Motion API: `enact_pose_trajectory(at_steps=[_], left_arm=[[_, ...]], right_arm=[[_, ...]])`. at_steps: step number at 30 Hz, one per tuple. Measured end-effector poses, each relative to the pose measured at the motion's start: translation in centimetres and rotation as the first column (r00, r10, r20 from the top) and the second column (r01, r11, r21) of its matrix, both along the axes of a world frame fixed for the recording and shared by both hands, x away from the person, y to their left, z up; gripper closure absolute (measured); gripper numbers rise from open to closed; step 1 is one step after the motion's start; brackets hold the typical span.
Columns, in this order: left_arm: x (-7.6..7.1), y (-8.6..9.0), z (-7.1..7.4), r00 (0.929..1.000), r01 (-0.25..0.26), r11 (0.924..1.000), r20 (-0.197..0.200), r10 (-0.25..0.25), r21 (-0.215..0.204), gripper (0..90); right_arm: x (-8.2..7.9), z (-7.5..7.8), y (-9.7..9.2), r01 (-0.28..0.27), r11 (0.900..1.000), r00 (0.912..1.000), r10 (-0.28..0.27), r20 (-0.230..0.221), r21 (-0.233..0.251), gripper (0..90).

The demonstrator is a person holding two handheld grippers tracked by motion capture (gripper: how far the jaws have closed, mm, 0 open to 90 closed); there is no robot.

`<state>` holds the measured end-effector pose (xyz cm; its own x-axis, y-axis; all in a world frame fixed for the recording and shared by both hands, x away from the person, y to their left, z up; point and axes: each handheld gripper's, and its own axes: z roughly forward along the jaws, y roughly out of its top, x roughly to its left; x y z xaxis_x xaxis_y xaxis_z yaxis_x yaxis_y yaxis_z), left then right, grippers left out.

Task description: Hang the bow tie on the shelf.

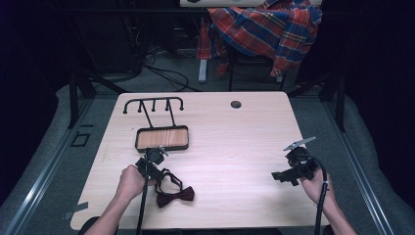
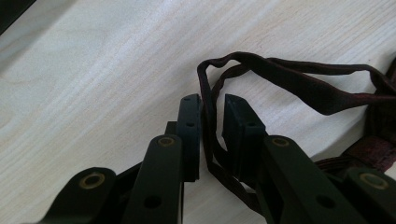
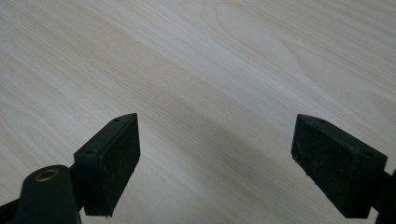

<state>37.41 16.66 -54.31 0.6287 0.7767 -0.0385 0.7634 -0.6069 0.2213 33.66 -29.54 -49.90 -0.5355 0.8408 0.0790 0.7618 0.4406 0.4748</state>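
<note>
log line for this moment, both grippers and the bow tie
left gripper: jaws slightly apart, bow tie strap between | bow tie: on table | right gripper: open, over bare table

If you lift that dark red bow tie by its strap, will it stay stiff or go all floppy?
Probably floppy: the dark red fabric bow tie has a thin strap that lies in loose, twisted loops on the pale wooden table. It looks light, so the bow would likely dangle and swing. The strap runs between the left tool's narrow jaws and might slip through.
</note>
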Motion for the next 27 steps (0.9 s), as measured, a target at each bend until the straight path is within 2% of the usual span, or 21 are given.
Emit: enact_pose_trajectory(at_steps=[2,8,12,17,18,21,22,27], left_arm=[[0.0,-0.1,-0.1,0.9999,0.01,0.9999,-0.002,-0.01,0.012,77.5],[-0.2,-0.3,-0.1,0.9991,0.042,0.9989,0.004,-0.042,0.02,87.6],[-0.2,-0.2,0.0,0.9987,0.051,0.9986,0.001,-0.051,0.014,88.6],[-0.3,0.3,0.5,0.9992,0.038,0.9991,0.014,-0.038,-0.017,88.8],[-0.3,0.6,0.8,0.9994,0.024,0.9991,0.025,-0.024,-0.034,88.8],[-0.3,1.0,1.1,0.9992,0.023,0.9989,0.034,-0.022,-0.04,88.8],[-0.4,1.2,1.4,0.9989,0.015,0.9982,0.045,-0.012,-0.058,88.8],[-0.8,1.5,2.1,0.9969,0.008,0.9969,0.078,-0.002,-0.078,88.9]], right_arm=[[0.0,0.0,0.0,0.002,1.0,1.0,-0.002,0.0,0.0,15.4],[0.0,0.0,0.0,0.004,1.0,1.0,-0.004,-0.004,-0.001,15.4],[0.0,0.0,0.0,0.002,1.0,1.0,-0.002,-0.005,-0.005,15.4],[0.0,0.0,0.0,0.004,1.0,1.0,-0.004,0.0,-0.003,15.4],[0.0,0.1,-0.1,0.001,1.0,1.0,-0.001,0.0,-0.005,15.4],[0.0,0.0,-0.1,0.005,1.0,1.0,-0.005,0.001,0.001,15.4],[0.0,0.0,-0.1,0.001,1.0,1.0,-0.001,-0.003,0.001,15.4],[0.0,0.0,-0.1,0.003,1.0,1.0,-0.003,-0.007,-0.007,15.4]])
